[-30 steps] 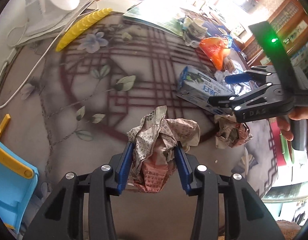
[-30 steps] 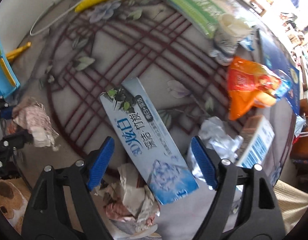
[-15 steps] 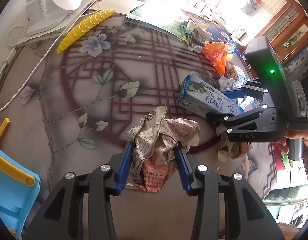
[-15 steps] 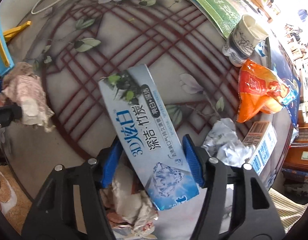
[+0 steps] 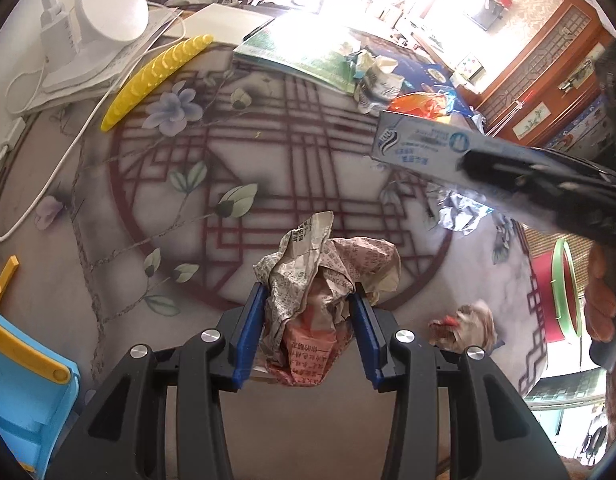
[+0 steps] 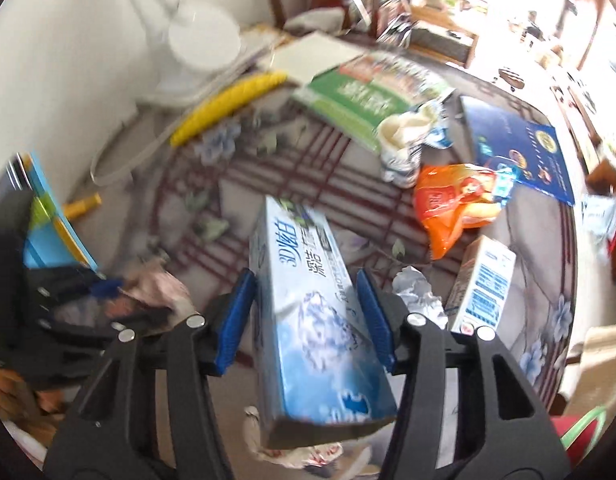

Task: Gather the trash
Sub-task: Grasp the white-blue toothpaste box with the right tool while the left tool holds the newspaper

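My left gripper (image 5: 308, 316) is shut on a crumpled newspaper ball (image 5: 319, 280) and holds it just above the patterned table (image 5: 268, 168). My right gripper (image 6: 308, 312) is shut on a long blue toothpaste box (image 6: 311, 304) and holds it lifted off the table; the box also shows at the right of the left wrist view (image 5: 419, 148). A second newspaper wad (image 5: 463, 324) lies at the table's near right edge. Crumpled foil (image 6: 417, 296), an orange snack bag (image 6: 451, 204), a small carton (image 6: 483, 284) and a crushed paper cup (image 6: 403, 148) lie on the table.
A white lamp base (image 5: 108, 12), a yellow ridged strip (image 5: 156, 76) and a white cable (image 5: 40, 160) sit at the far left. A green book (image 6: 367, 92) and a blue book (image 6: 519, 148) lie at the back. A blue and yellow object (image 5: 24, 380) stands at the near left.
My right gripper closed on the toothpaste box and lifted it up off the table. My left gripper kept its hold on the newspaper ball and barely moved.
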Tool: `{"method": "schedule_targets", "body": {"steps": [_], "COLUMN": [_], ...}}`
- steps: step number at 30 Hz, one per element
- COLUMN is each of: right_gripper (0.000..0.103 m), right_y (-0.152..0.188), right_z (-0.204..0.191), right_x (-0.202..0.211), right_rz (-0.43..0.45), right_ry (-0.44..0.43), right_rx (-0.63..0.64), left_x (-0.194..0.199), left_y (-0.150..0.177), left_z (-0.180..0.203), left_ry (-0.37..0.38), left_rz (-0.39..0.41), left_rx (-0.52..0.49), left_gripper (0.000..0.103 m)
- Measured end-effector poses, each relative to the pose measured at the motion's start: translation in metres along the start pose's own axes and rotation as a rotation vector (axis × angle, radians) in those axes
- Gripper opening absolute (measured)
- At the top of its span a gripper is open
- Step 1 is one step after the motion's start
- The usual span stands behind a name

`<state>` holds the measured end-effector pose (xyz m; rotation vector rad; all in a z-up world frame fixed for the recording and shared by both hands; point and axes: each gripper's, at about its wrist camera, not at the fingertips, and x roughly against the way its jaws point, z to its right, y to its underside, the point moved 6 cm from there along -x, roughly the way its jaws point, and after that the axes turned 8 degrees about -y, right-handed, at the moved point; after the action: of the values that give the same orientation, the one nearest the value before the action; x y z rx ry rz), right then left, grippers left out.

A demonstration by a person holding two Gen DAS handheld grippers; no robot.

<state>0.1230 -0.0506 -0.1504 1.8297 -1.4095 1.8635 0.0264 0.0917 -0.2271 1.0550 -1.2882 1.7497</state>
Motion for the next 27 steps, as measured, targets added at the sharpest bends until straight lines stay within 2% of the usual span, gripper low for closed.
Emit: {"method": "schedule_targets", "body": {"steps": [2, 3, 4, 7, 10, 11, 12, 14, 16, 18, 20, 22, 23, 27], "right_gripper": [0.051, 0.034, 0.029, 0.028, 0.028, 0.032, 0.041, 0.049, 0.050, 0.058, 0.058, 0.066, 0.073, 0.077], "right_y": [0.001, 0.003, 0.005, 0.017, 0.035, 0.042, 0.046, 0.056, 0.064, 0.072, 0.079, 0.080, 0.080, 0.078], "right_z": [0.003, 0.003, 0.005, 0.013, 0.022, 0.024, 0.026, 0.031, 0.037, 0.041, 0.043, 0.037, 0.032, 0.014], "right_x": [0.014, 0.020, 0.027, 0.031, 0.019, 0.015, 0.011, 0.005, -0.001, -0.009, -0.019, -0.026, -0.030, -0.054], "right_rz": [0.046, 0.065, 0.082, 0.091, 0.025, 0.002, -0.017, -0.041, -0.064, -0.082, -0.106, -0.107, -0.109, -0.136], "right_ry": [-0.020, -0.028, -0.038, -0.056, -0.030, -0.026, -0.026, 0.014, 0.051, 0.031, 0.006, -0.030, -0.047, -0.107], "right_rx": [-0.055, -0.079, -0.107, -0.195, -0.230, -0.242, -0.251, -0.272, -0.298, -0.343, -0.392, -0.418, -0.426, -0.467], "left_x": [0.002, 0.004, 0.006, 0.011, 0.010, 0.010, 0.010, 0.010, 0.009, 0.009, 0.009, 0.009, 0.010, 0.012], "left_y": [-0.003, -0.005, -0.007, -0.012, -0.014, -0.014, -0.013, -0.013, -0.011, -0.009, -0.006, -0.004, -0.003, 0.001], "left_z": [0.004, 0.007, 0.009, 0.019, 0.026, 0.026, 0.027, 0.027, 0.025, 0.024, 0.022, 0.019, 0.018, 0.011], "left_ry": [0.005, 0.009, 0.015, 0.028, 0.049, 0.050, 0.048, 0.048, 0.045, 0.042, 0.037, 0.032, 0.030, 0.015], "left_rz": [0.007, 0.014, 0.022, 0.038, 0.031, 0.030, 0.031, 0.031, 0.032, 0.026, 0.023, 0.024, 0.023, 0.024], "left_rx": [-0.003, -0.004, -0.006, -0.017, -0.015, -0.015, -0.015, -0.014, -0.010, -0.006, -0.005, 0.003, 0.008, 0.024], "left_gripper": [0.040, 0.040, 0.040, 0.040, 0.040, 0.040, 0.040, 0.040, 0.041, 0.041, 0.041, 0.041, 0.041, 0.041]}}
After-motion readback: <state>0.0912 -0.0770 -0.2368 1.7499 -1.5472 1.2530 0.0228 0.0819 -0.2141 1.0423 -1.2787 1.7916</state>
